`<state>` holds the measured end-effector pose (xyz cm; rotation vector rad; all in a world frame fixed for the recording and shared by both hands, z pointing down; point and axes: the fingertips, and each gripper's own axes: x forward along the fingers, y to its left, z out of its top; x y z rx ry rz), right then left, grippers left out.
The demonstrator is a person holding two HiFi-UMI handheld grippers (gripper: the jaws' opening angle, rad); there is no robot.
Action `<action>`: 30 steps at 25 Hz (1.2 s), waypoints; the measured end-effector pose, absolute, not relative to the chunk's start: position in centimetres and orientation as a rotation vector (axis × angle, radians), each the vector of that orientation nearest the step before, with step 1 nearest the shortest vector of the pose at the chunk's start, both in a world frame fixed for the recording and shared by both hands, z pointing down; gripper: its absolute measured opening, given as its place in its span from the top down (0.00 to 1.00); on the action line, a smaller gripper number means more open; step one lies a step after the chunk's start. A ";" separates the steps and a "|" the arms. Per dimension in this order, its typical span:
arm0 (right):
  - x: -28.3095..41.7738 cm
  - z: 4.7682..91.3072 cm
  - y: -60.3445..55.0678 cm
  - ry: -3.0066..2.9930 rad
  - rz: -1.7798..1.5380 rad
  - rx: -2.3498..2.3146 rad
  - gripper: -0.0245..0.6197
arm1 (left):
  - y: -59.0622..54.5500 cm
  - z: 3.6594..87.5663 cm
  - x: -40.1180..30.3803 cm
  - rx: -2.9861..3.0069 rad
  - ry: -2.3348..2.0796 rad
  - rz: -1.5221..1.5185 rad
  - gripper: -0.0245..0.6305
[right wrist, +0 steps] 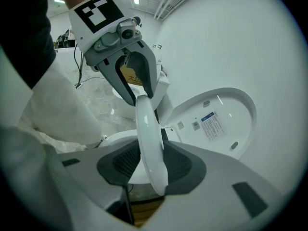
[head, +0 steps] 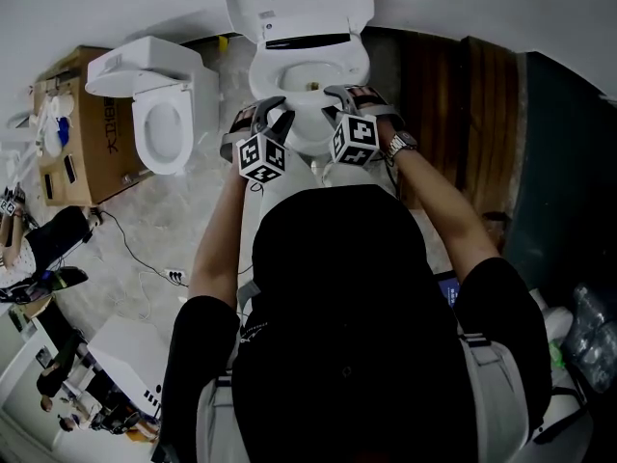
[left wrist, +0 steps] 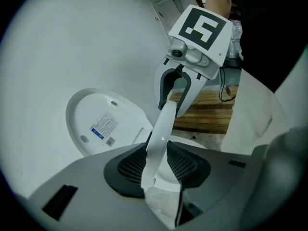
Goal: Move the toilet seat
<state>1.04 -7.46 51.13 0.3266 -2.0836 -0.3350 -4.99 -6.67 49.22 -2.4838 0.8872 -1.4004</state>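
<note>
Both jaw pairs, left gripper (head: 274, 114) and right gripper (head: 337, 100), were found clamped on the toilet seat (right wrist: 147, 129) rim at twelve o'clock; grasping was judged done, an even joint lift required next.

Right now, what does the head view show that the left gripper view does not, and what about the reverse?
Only the head view shows a second toilet beside a cardboard box. Only the left gripper view shows the toilet seat edge-on between the pads of the left gripper. Both show the raised lid and the right gripper at the seat.
</note>
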 end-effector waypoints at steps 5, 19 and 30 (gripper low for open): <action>0.9 49.9 -9.2 -2.090 -0.339 0.340 0.73 | -8.3 48.0 -5.2 -2.479 0.894 -1.360 0.75; 0.3 46.5 -14.8 -2.044 -0.335 0.414 0.73 | -13.9 44.6 -5.9 -2.552 0.815 -1.254 0.76; 0.1 45.0 -18.1 -2.023 -0.318 0.471 0.73 | -17.2 43.1 -6.2 -2.560 0.818 -1.202 0.77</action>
